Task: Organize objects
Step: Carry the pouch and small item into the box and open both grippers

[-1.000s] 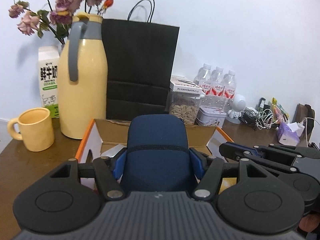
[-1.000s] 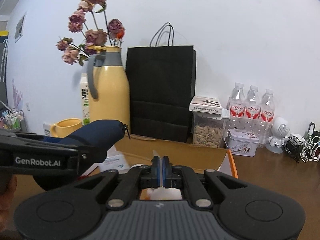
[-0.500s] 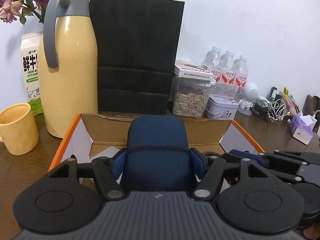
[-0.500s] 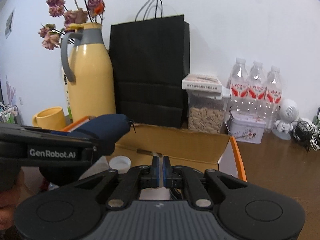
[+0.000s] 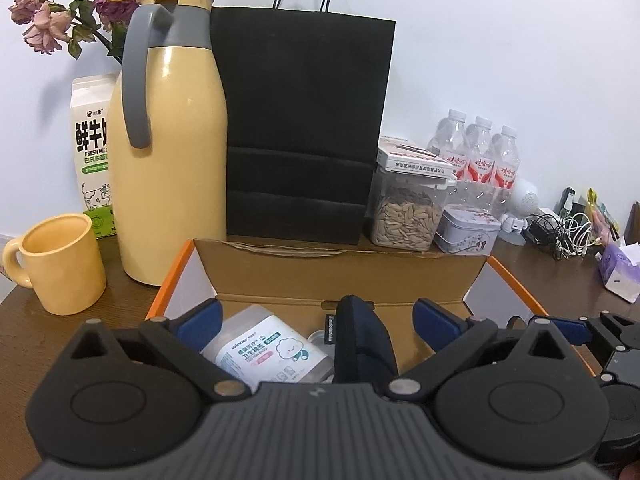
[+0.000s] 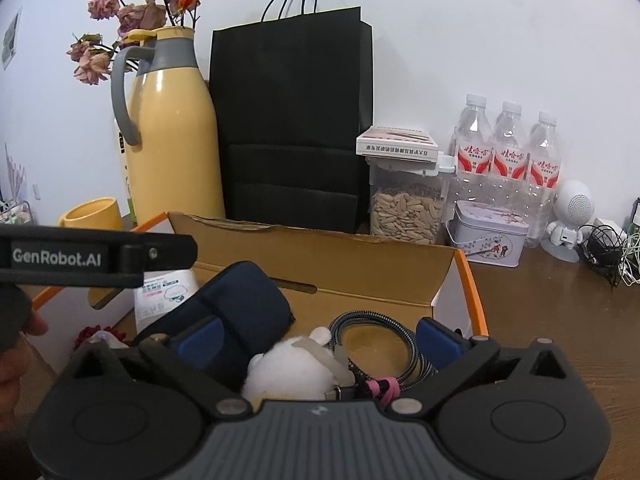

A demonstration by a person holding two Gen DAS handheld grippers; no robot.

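My left claw is opening over the box, its pads apart and pressing on nothing. The navy pouch stands on edge between them, touching neither, down inside the box beside a tub of cotton swabs. My right claw is opening too, with a white plush toy and a braided cable lying below its gap; neither is gripped.

I judge the pouch light and soft-sided with some stiffness in its shell, so it should give under the pads but not slip. If I take it again, I would close across its flat faces near the middle, clear of the zip. The plush is very light and squashy; a pinch on the body should do. The cable is limp and will trail, so the bound end with the pink tie looks the best hold. The tub is smooth plastic and could slide; I would take it across its width.

Beyond the box, on the bench, stand a mug, a tall flask, a black bag, a seed jar, a tin and water bottles.
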